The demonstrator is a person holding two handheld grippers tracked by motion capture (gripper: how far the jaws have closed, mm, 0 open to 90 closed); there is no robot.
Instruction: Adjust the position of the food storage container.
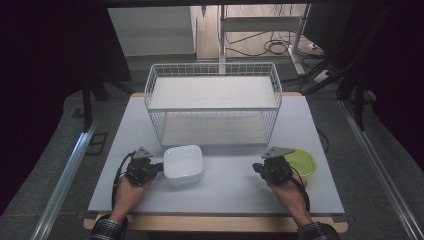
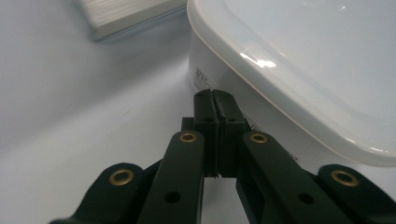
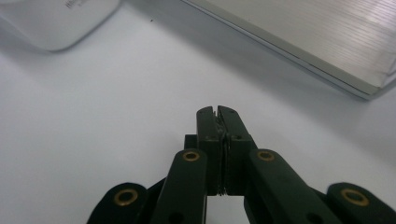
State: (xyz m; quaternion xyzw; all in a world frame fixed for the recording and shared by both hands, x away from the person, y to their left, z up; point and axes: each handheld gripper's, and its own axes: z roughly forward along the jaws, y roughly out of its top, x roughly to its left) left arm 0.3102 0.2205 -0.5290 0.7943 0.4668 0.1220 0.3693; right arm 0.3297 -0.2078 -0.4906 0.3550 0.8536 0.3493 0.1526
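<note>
With both tongs closed on nothing, the left tongs point(image 2: 215, 95) nudge the white lidded container point(image 1: 183, 163) across the worktop point(image 1: 225, 192), apparently toward the wire rack point(image 1: 212, 102); next they likely must push on or open to grip, while the right tongs point(image 3: 217, 111) idle.

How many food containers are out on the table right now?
2: a white lidded container by the left claw, and a green container beside the right claw. Nothing visible on the wire rack shelves.
</note>
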